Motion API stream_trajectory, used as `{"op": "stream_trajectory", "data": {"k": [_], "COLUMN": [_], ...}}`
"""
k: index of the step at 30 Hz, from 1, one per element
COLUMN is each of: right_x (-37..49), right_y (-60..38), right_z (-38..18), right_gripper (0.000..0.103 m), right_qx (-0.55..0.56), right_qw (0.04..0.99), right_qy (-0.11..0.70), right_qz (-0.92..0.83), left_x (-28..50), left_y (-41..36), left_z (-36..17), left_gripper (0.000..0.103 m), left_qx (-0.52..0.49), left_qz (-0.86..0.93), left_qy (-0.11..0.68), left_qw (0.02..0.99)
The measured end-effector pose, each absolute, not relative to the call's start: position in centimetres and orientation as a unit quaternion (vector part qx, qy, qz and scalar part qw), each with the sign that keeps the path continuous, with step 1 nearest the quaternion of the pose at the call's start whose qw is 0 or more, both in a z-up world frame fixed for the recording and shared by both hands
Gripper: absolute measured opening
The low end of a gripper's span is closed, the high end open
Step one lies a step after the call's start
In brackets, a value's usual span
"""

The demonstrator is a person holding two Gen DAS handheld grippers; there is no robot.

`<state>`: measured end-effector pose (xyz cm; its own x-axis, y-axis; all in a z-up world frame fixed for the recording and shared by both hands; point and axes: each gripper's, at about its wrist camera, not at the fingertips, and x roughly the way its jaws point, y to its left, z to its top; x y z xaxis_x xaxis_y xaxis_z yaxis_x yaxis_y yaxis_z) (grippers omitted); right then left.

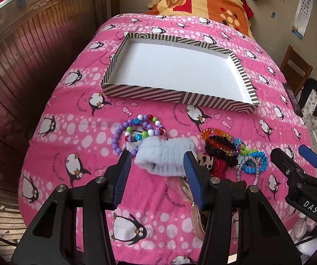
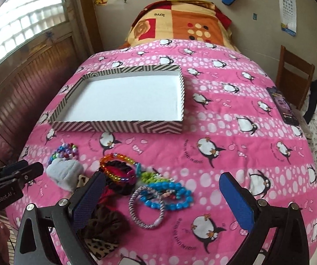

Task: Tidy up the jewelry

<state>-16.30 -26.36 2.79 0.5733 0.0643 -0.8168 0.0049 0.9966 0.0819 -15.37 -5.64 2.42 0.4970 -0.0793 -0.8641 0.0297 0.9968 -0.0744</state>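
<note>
A striped tray (image 1: 145,92) with a bare white floor lies on the pink penguin quilt; it also shows in the right wrist view (image 2: 118,127). In front of it lie a purple and multicolour bead bracelet (image 1: 136,130), a pale blue fluffy band (image 1: 165,156), a rainbow bead bracelet (image 1: 220,135) on a black scrunchie (image 2: 118,176), blue bead bracelets (image 2: 169,196) and a silver twisted bangle (image 2: 147,207). My left gripper (image 1: 157,158) is open, its fingers either side of the fluffy band. My right gripper (image 2: 161,183) is open wide above the blue bracelets and bangle.
Leopard and brown scrunchies (image 2: 105,227) lie by my right gripper's left finger. A phone (image 2: 283,106) rests at the quilt's right edge. A wooden chair (image 2: 293,79) stands to the right, a folded orange blanket (image 2: 180,22) at the head, a wood-panelled wall on the left.
</note>
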Motion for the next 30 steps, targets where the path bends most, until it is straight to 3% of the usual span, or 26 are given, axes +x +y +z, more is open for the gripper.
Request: {"op": "stream_trajectory", "data": {"k": [30], "right_x": [-15.7], "right_y": [-24.9], "right_z": [2.6], "right_gripper": [0.103], "right_qx": [0.026], "right_qw": [0.878], "right_qy": [0.477], "right_qz": [0.030], "left_x": [-15.1], "left_y": [-5.7], "left_z": [2.5], "left_gripper": [0.049], "left_qx": [-0.031], "left_qz": [-0.042], "left_qy": [0.497], "left_qw": [0.866]}}
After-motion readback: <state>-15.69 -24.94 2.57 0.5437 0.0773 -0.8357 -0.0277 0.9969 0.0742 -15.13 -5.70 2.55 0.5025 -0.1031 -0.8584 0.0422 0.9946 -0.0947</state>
